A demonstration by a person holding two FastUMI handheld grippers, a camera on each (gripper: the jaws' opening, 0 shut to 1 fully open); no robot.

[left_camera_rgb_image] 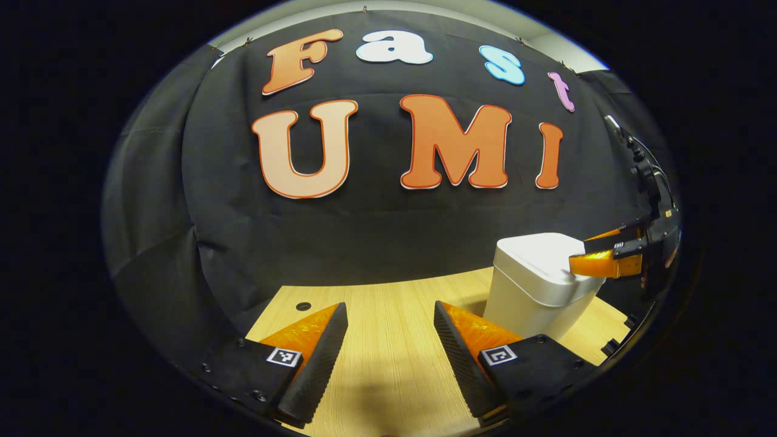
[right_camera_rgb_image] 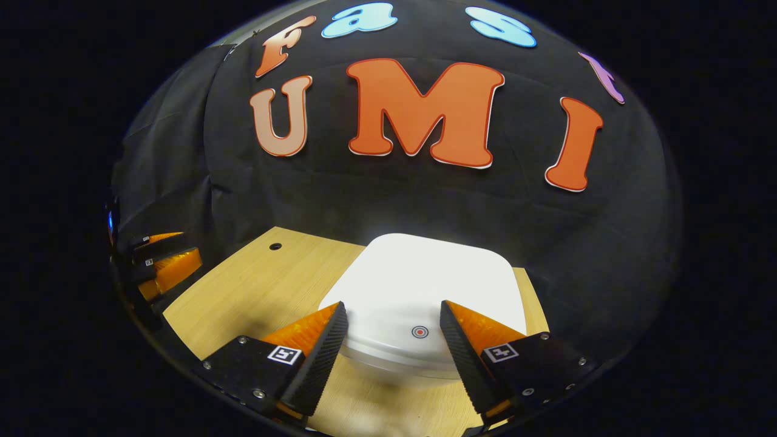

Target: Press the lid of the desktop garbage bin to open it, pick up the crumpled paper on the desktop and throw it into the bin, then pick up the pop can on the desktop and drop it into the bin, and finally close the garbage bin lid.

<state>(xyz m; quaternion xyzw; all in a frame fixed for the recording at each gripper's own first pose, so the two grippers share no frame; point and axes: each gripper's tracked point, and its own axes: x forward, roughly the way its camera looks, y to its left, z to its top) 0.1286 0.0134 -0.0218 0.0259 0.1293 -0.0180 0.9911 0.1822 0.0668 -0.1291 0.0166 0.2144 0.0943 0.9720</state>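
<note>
Right claw [right_camera_rgb_image: 391, 315] apart over closed white bin lid [right_camera_rgb_image: 425, 285]; left claw [left_camera_rgb_image: 388, 315] apart above table [left_camera_rgb_image: 394, 364].

Left gripper view: cam sits low over the desk [left_camera_rgb_image: 388, 340], facing fwd along its own fingers toward the back wall [left_camera_rgb_image: 376, 230]. Bin [left_camera_rgb_image: 534, 285] is off to the right, mid-range, seen from the side w/ the right gripper [left_camera_rgb_image: 592, 258] at its lid.

Right gripper view: cam is close above the bin [right_camera_rgb_image: 419, 291], tilted down onto the lid [right_camera_rgb_image: 425, 285], same wall [right_camera_rgb_image: 388, 200] behind. Left gripper [right_camera_rgb_image: 167, 264] shows at far left edge.

Shared: bin, desk top incl. the hole [left_camera_rgb_image: 303, 306] [right_camera_rgb_image: 275, 247], wall, and each other's gripper.
</note>
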